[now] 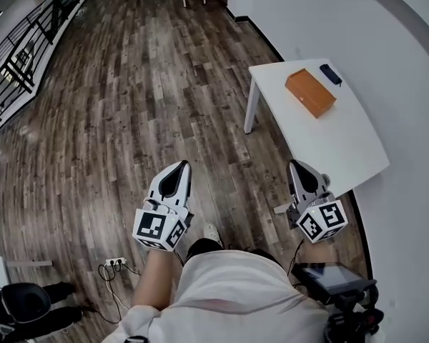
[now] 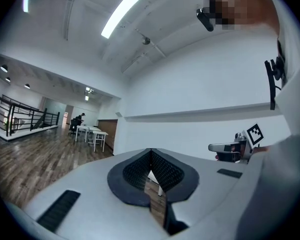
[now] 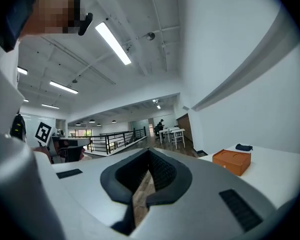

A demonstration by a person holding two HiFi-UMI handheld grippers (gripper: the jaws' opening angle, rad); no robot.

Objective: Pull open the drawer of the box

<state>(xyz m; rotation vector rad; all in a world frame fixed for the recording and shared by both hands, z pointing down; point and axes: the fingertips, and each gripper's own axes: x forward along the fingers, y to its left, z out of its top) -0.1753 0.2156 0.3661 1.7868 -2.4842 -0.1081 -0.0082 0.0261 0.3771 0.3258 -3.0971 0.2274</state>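
Observation:
An orange box [image 1: 311,93] lies on a white table [image 1: 343,145] against the right wall, well ahead of both grippers. In the right gripper view the orange box [image 3: 232,161] sits to the right of the jaws, far off; I cannot make out its drawer. My left gripper [image 1: 179,165] is held at waist height over the wooden floor, shut with nothing in it. The left gripper [image 2: 151,152] shows its pads meeting at the tip. My right gripper [image 1: 298,164] hovers near the table's near corner, and the right gripper [image 3: 149,152] is likewise shut and empty.
A small dark object [image 1: 330,74] lies on the table beyond the box. A black railing [image 1: 28,45] borders the floor at far left. A power strip [image 1: 114,262] lies by my feet, and a screen on a stand [image 1: 336,281] is at lower right.

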